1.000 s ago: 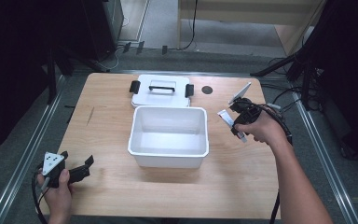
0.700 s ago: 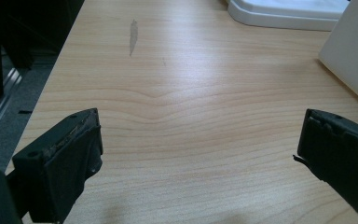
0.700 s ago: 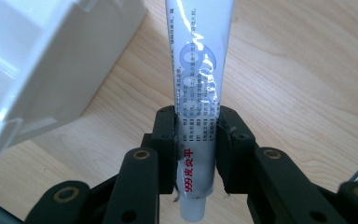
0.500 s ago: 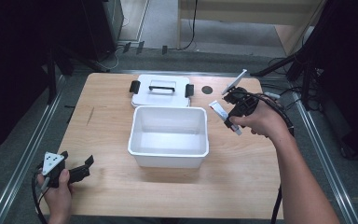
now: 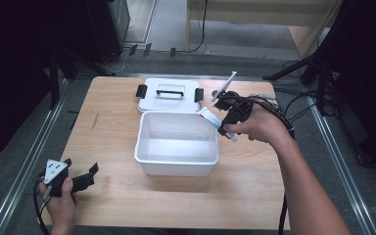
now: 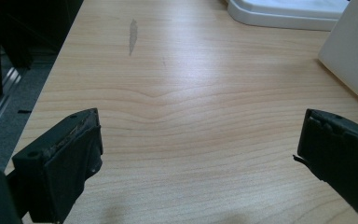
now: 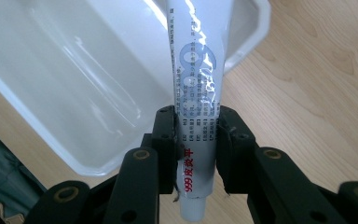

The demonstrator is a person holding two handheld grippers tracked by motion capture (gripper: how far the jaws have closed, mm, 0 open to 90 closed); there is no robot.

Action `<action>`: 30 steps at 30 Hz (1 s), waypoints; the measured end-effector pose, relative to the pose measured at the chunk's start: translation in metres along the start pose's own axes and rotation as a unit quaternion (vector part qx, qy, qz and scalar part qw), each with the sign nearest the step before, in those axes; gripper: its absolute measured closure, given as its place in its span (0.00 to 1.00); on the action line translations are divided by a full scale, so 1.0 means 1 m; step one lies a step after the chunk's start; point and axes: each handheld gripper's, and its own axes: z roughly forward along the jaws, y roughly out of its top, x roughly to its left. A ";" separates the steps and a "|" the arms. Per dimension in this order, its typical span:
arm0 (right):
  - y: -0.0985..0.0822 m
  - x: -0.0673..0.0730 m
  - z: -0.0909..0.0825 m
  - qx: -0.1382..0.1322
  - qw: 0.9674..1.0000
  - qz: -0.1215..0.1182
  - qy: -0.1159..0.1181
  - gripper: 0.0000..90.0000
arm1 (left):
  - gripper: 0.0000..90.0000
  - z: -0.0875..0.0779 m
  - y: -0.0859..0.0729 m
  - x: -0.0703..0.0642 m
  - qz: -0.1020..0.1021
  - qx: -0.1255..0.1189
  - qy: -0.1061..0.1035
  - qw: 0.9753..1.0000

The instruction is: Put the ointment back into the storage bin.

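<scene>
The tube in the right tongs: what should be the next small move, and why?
Probably carry it a little further over the white bin, then open. The right tongs are shut on the tube, whose far end already reaches past the bin's rim, while the capped end is above bare table. The bin looks empty.

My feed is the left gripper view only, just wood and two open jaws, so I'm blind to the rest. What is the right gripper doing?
Observer: The right gripper is shut on a white ointment tube, cap end toward the hand.
Operator: Where is it over the table?
Observer: At the far right corner of the open white bin, the tube's flat end over the rim.
Operator: Anything in that bin?
Observer: Nothing that I can see; its floor looks bare.
Operator: And its lid?
Observer: The lid lies flat behind the bin, black handle up.
</scene>
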 end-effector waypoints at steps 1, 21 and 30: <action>0.001 0.003 0.000 0.002 1.000 -0.003 0.003 0.80 | 0.00 0.000 0.000 0.000 0.000 0.001 0.000 1.000; 0.019 0.046 0.016 0.002 0.989 -0.143 0.040 0.80 | 0.00 0.000 0.000 0.000 0.000 0.002 0.000 1.000; 0.020 0.054 0.029 0.010 0.983 -0.179 0.050 0.80 | 0.00 0.000 0.000 0.000 -0.001 0.001 0.000 1.000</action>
